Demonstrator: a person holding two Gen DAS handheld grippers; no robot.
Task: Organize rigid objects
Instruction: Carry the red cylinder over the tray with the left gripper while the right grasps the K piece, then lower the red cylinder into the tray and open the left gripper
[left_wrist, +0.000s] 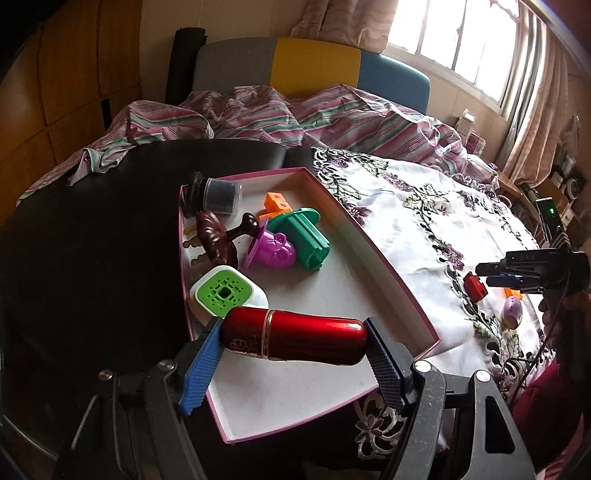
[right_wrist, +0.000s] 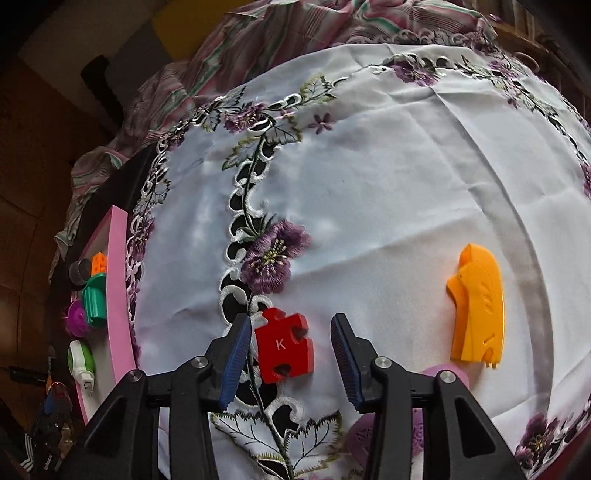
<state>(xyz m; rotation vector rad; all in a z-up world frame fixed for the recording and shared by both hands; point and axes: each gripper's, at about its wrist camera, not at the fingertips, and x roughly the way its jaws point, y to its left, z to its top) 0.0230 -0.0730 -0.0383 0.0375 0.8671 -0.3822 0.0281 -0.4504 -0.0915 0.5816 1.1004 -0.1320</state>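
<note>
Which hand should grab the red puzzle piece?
Right. The right hand-held gripper hangs open directly over the red puzzle piece, while the left hand-held gripper is busy holding the red bottle.

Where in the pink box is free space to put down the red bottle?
The near half of the pink box is bare, between the green-and-white piece and the right wall. The far left corner is crowded: dark jar, brown mould, purple mould, green mould. The left tool holds the red bottle over that bare part.
</note>
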